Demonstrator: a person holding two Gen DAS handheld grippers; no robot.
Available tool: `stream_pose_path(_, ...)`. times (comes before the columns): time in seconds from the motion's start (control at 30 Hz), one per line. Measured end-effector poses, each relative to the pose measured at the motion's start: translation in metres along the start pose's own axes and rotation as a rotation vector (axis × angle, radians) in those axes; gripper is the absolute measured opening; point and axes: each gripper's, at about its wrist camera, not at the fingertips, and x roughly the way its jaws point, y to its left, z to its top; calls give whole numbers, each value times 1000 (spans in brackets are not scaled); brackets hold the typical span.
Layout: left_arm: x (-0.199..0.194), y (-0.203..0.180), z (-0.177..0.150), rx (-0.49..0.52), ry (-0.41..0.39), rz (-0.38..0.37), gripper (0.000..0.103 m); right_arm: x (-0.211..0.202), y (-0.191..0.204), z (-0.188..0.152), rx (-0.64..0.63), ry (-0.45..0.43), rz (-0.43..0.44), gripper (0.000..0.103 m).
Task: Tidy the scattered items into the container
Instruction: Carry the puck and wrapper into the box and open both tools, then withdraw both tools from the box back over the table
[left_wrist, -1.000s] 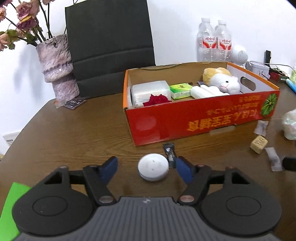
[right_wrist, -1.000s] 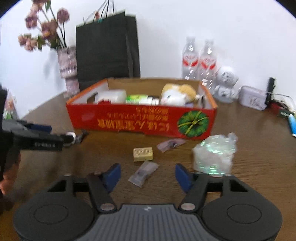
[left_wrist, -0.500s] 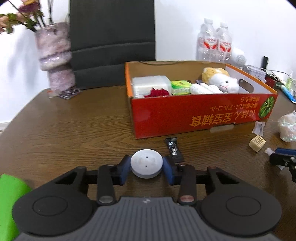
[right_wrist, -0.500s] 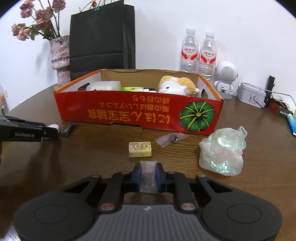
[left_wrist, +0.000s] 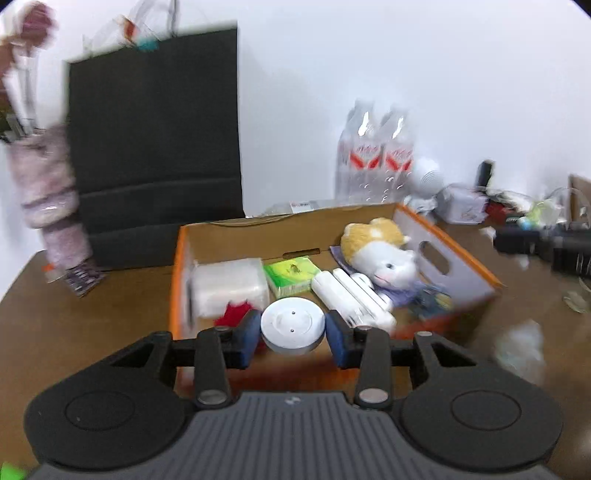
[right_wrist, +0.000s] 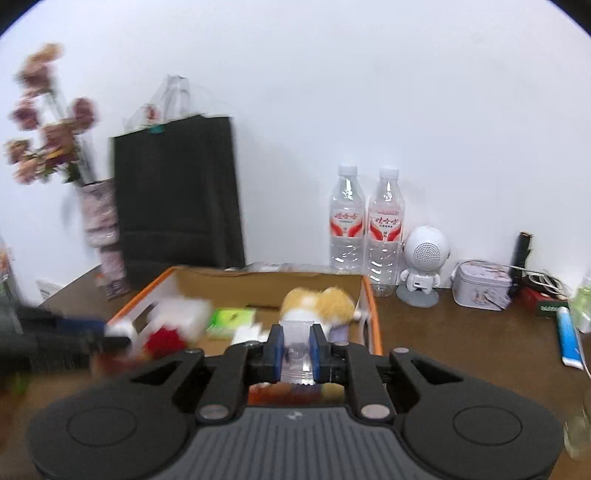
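Note:
My left gripper (left_wrist: 293, 328) is shut on a white round disc (left_wrist: 293, 325) and holds it above the near edge of the orange cardboard box (left_wrist: 458, 251). My right gripper (right_wrist: 296, 350) is shut on a small clear plastic packet (right_wrist: 296, 360), raised over the near wall of the same box (right_wrist: 371, 317). Inside the box lie a plush toy (left_wrist: 384, 254), a green packet (left_wrist: 291, 275), white tubes (left_wrist: 351, 295), a clear tub (left_wrist: 229, 284) and a red item (left_wrist: 234, 314). The left gripper shows blurred at the left of the right wrist view (right_wrist: 110, 330).
A black paper bag (left_wrist: 155, 140), a vase with flowers (left_wrist: 48, 199) and two water bottles (right_wrist: 365, 229) stand behind the box. A white robot speaker (right_wrist: 424, 266), a tin (right_wrist: 480, 288) and cables lie at the right. A crumpled plastic bag (left_wrist: 521, 347) lies right of the box.
Both grippers, shut on their items half a second ago, have lifted off the table and moved forward over the box. Both views are motion-blurred.

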Motion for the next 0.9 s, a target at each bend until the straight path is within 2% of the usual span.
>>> stream_pose_path(0.1,60,8,23,-81,106,26,39,62,-15,29,-3,118,-46,14)
stream_pose_path(0.2,95,12,35,-107,145,22,41,112,-28,35,5,209,-59,14)
stream_pose_path(0.27,103,15,41,-126,152,-4,51,138,-29,32,-41,255,-138,19)
stream_pose_path(0.3,102,15,42,-128,147,-10,62,145,-30,31,-49,261,-169,20)
stream_pose_path(0.33,98,16,43,-123,127,-7,66,148,-31,29,-45,268,-177,23)
stream_pose_path(0.43,81,20,47,-89,98,18,68,140,-37,35,-2,260,-127,26)
stream_pose_path(0.5,67,27,53,-106,116,15,75,131,-36,41,21,274,-105,35)
stream_pose_path(0.57,53,31,59,-129,128,11,83,120,-33,49,53,310,-60,56)
stream_pose_path(0.63,38,32,65,-157,151,33,93,107,-27,55,78,345,-7,59)
stream_pose_path(0.73,16,30,72,-188,203,47,96,92,-14,59,102,430,40,72)
stream_pose_path(0.9,-29,17,70,-169,231,58,101,60,-5,59,172,488,77,79)
